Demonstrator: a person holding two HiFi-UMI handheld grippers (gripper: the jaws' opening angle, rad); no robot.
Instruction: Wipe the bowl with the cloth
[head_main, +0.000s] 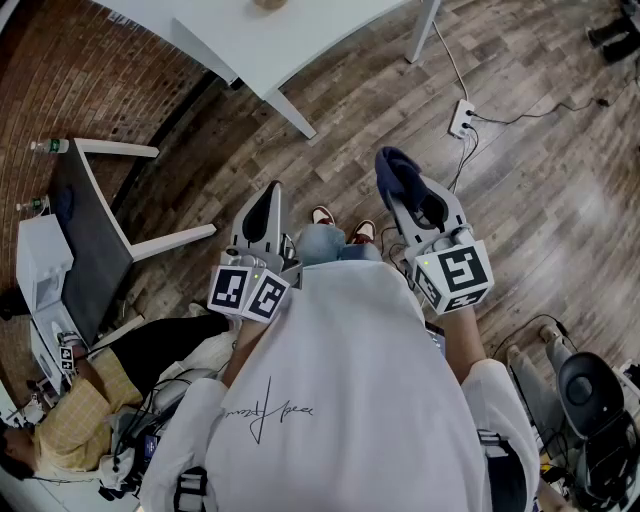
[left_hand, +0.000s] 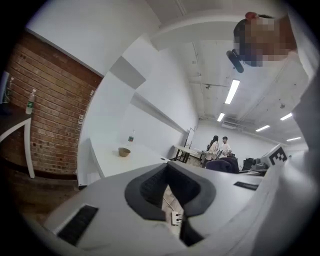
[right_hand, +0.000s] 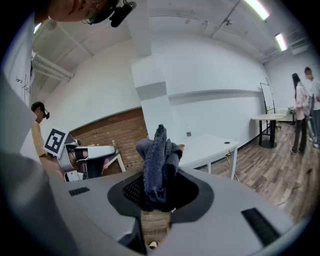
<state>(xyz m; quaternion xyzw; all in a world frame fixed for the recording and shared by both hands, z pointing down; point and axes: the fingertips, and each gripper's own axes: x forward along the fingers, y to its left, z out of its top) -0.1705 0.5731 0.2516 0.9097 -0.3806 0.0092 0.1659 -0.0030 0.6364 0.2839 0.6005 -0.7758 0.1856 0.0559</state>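
Head view, L to R: grey side table (head_main: 90, 230) w/ a bottle (head_main: 45, 146) over by the brick wall. Then the left gripper (head_main: 268, 200), held out at waist level above bare floorboards. Its jaws are drawn together w/ nothing between them; the left gripper view shows only floor through the gap behind the tips. Shoes (head_main: 340, 225) in the middle, so the person is standing, not at the table yet. Right gripper (head_main: 412, 195) next: it's clamped on the cloth (head_main: 397, 175), a dark blue bunched wad sticking up past the tips. Right gripper view confirms it, pads pinching the wad low down, top flopping free. Power strip (head_main: 461, 118) on the floor beyond, further right.

Where's the bowl (left_hand: 124, 151)? Up on the white table (head_main: 300, 40), well apart from both grippers. So my read: approach step, cloth in hand, no wiping begun. Next move prob. needs a walk fwd to the table and the left gripper opened to steady the bowl's rim. Then the cloth goes down inside w/o the grip slipping on that loose wad.
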